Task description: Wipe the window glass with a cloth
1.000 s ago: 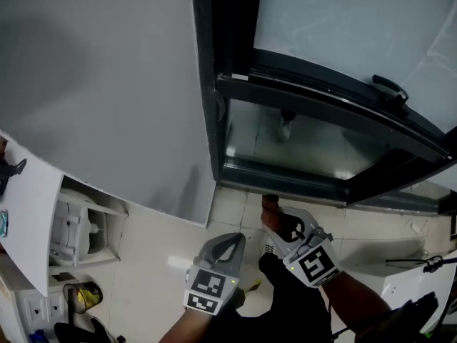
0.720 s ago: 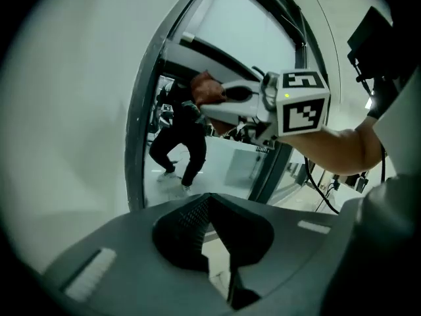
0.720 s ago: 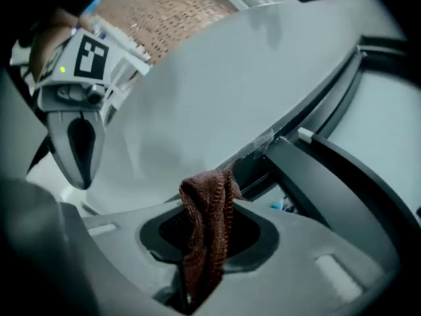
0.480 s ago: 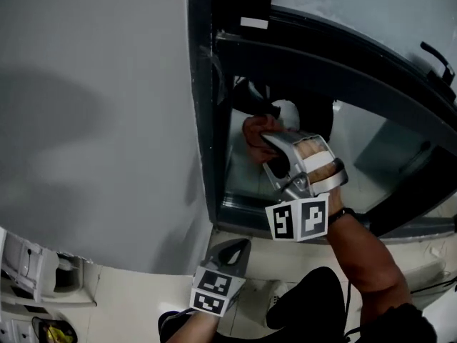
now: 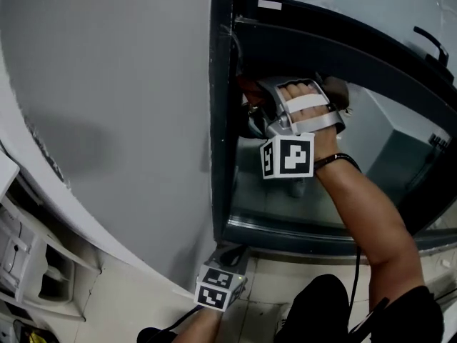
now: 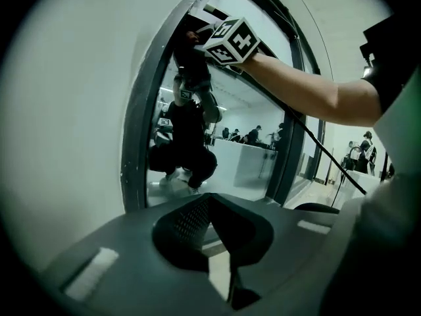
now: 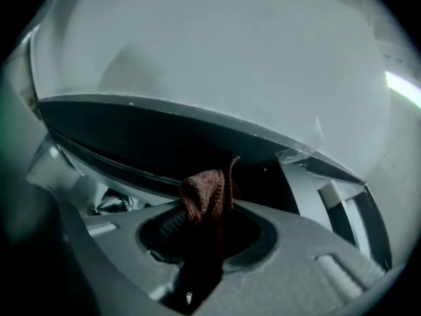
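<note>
Head view: the right gripper (image 5: 251, 113) is high at the top left corner of the lower window pane, with its marker cube (image 5: 287, 156) facing the camera and the person's forearm (image 5: 364, 213) reaching up to it from below
Right gripper: its jaws are closed tight on a fold of the cloth (image 7: 207, 193) and point toward the dark window frame (image 5: 221, 141)
Cloth: reddish-brown and knitted, it is pinched between the right jaws with a bunched tuft standing up past the tips; in the head view it sits in the corner of the pane just beside the frame, and whether it presses on the glass cannot be told
Window glass (image 5: 378, 156): the lower pane is set in the dark frame, under a cross bar and a second pane that carries a black handle (image 5: 430, 45)
Left gripper (image 5: 230, 254): it is low near the foot of the frame, over the tiled floor (image 5: 285, 277) and well apart from the right gripper; its own view shows the jaw tips together with nothing between them
Reflection (image 6: 187, 143): in the left gripper view the glass mirrors a crouching person
Wall (image 5: 107, 84): plain grey, left of the frame
</note>
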Demonstrator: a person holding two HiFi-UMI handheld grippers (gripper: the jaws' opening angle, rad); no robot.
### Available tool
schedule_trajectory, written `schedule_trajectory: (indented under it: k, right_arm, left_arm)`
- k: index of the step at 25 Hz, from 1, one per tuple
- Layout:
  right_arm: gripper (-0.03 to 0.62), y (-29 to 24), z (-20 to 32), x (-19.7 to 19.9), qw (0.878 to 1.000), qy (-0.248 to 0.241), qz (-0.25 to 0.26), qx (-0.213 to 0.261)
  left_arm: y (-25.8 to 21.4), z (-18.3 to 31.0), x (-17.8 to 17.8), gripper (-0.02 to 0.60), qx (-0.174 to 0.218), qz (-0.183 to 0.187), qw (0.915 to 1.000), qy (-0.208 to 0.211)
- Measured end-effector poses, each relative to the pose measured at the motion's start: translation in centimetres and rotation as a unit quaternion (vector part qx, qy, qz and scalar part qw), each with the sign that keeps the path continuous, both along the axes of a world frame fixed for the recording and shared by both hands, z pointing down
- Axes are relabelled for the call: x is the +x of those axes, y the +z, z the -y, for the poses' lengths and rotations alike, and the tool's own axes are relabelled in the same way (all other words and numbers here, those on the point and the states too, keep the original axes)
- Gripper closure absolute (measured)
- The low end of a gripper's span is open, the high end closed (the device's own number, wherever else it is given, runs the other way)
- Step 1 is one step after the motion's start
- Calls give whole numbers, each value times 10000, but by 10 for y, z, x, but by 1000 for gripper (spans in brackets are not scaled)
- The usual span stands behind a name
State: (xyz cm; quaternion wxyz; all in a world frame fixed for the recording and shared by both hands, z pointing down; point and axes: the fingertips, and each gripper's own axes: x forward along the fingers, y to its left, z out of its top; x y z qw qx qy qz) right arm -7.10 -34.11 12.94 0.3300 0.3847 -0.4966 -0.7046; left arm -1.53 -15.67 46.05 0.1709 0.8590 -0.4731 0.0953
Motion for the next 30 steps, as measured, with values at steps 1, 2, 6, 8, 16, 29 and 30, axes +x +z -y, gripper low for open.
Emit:
schedule_trajectory:
  k: [1,2,6,8,16,29,30]
  right_arm:
    - [514,-5,3,0,10000,16,68,56]
    - [514,-10,3,-1,9998,18,163,110]
    - [514,-24,8,-7,9990,58,391,231]
    - [514,-25,12,-10,9988,70,402,279]
    - [519,-8,13,-11,9989,-59,379,264]
    - [520,70,11,-7,9992,-142,63,-373]
    - [519,78,11,-7,9990,-146,20,-425]
  left_arm:
    - [5,2,-1,565,10,10,10000,-18]
    - [10,3,0,565,-5,15,10000,-16]
    - [23,8,12,565,-100,51,9998,179]
    - [27,12,19,565,-118,59,9995,300]
    - [45,16,37,565,-297,-215,9976,593]
    - [49,10,26,565,-267,-119,9979,581]
    - [50,11,24,565,-284,-144,9980,548]
